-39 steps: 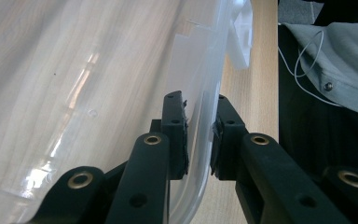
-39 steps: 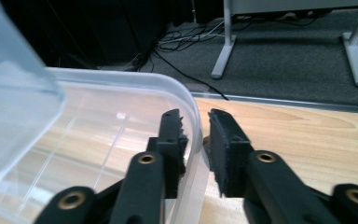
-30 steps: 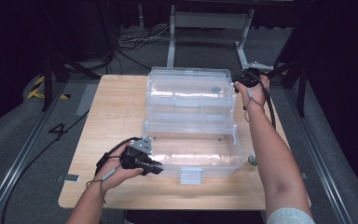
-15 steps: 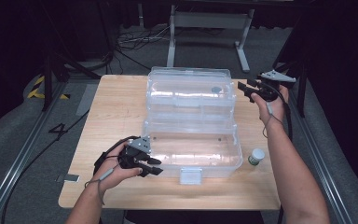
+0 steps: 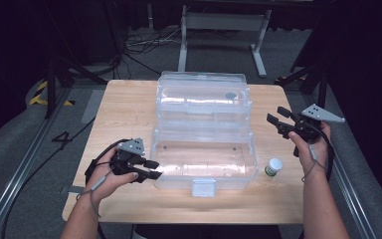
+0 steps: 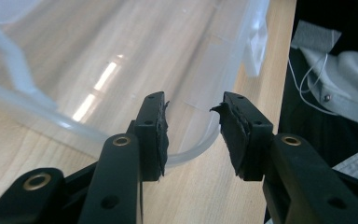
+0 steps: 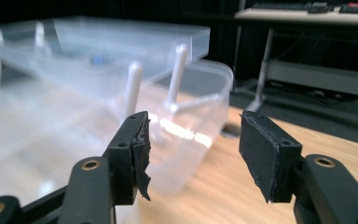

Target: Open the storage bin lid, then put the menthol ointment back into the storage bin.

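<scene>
Clear plastic box (image 5: 204, 134) is sitting open mid-table. Left gripper (image 5: 151, 169), at its 7 o'clock corner, has just been opening; the rim is between the parted jaws, unpinched. Right gripper (image 5: 274, 121), at 3 o'clock, has been opening too, holding nothing. Risk: right forearm is hanging over the small bottle (image 5: 273, 167) (could topple it).

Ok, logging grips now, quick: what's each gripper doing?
Left gripper: open, jaws just been opening, astride the clear box corner rim, pads off it.
Right gripper: open, jaws just been opening, nothing between them.
</scene>
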`<state>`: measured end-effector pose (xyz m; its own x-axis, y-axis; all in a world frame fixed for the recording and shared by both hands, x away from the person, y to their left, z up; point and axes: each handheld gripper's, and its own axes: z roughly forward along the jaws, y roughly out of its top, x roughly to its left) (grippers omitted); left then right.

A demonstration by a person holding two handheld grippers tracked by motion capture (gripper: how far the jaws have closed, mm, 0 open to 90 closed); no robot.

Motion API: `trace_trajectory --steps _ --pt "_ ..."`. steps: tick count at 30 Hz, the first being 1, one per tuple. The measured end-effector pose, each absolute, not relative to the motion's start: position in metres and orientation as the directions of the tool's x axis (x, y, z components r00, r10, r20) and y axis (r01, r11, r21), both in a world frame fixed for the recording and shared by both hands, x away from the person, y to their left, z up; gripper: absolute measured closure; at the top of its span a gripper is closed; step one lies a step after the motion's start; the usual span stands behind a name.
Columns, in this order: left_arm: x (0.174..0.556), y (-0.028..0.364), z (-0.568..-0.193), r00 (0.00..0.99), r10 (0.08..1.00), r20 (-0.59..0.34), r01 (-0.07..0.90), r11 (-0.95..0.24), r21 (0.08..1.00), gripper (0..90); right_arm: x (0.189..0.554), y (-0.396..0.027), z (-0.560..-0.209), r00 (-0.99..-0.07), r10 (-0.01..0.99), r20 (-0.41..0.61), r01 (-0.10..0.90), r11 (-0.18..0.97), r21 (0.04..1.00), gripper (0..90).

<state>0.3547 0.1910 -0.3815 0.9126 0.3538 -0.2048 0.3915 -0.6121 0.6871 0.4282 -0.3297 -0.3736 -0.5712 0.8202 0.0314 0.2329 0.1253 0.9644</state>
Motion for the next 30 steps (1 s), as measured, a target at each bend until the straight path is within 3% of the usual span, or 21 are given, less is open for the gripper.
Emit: trace_trajectory --steps 2,7,10,19,25,30 --pt "0.355 0.197 -0.378 0.910 0.367 -0.195 0.392 -0.601 0.697 60.9 0.421 -0.332 -0.370 -0.578 0.816 -0.006 0.231 0.170 0.958 43.2" --pt "0.356 0.207 -0.371 0.901 0.393 -0.184 0.399 -0.581 0.710 58.4 0.408 -0.336 -0.368 -0.589 0.808 0.006 0.228 0.159 0.961 42.1" --pt "0.357 0.213 -0.370 0.894 0.406 -0.187 0.407 -0.564 0.719 57.9 0.403 -0.340 -0.367 -0.611 0.791 -0.039 0.236 0.229 0.944 44.2" --pt "0.362 0.226 -0.369 0.852 0.492 -0.178 0.456 -0.532 0.714 54.5 0.395 -0.348 -0.364 -0.620 0.784 -0.035 0.282 0.264 0.922 46.9" --pt "0.366 0.238 -0.373 0.807 0.573 -0.142 0.475 -0.489 0.732 43.6 0.391 -0.352 -0.358 -0.637 0.769 -0.061 0.337 0.349 0.874 50.8" --pt "0.368 0.245 -0.376 0.774 0.616 -0.146 0.512 -0.473 0.717 43.3 0.388 -0.361 -0.357 -0.634 0.772 -0.046 0.376 0.360 0.854 52.8"
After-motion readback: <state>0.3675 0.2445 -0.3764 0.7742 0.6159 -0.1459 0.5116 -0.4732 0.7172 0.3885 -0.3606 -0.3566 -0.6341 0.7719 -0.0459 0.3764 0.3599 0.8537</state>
